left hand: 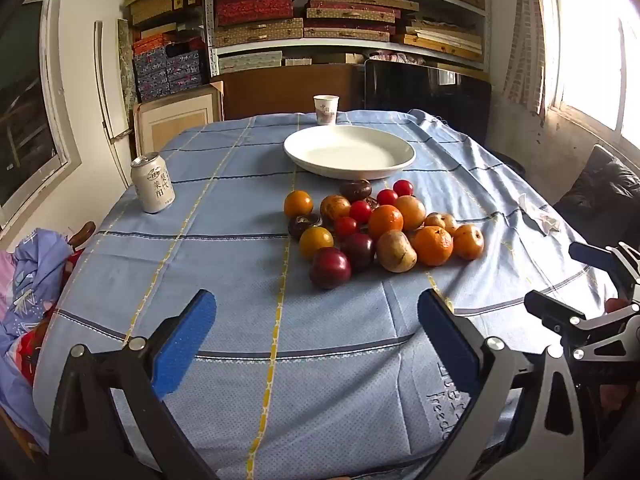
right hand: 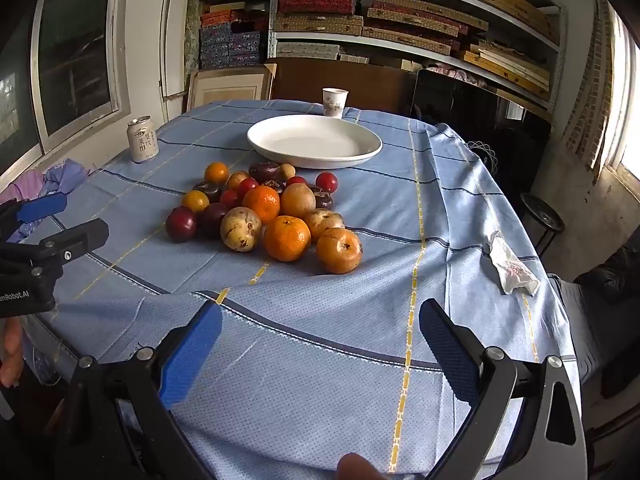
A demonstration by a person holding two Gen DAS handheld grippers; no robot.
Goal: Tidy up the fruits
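Ahead of the tongs: one white plate (right hand: pixel 314 141), one paper cup (right hand: pixel 335 102), one can (right hand: pixel 142 139), one crumpled tissue (right hand: pixel 512 265). Fruit pile (right hand: pixel 264 212): roughly twenty pieces, exact count unclear because of overlap.

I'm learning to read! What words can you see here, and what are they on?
"freed…", cut off: on the tablecloth.
"…enRobot.AI", cut off: on the left tongs.
Chinese characters on the can: too blurred to read.
Red print on the paper cup: too small.
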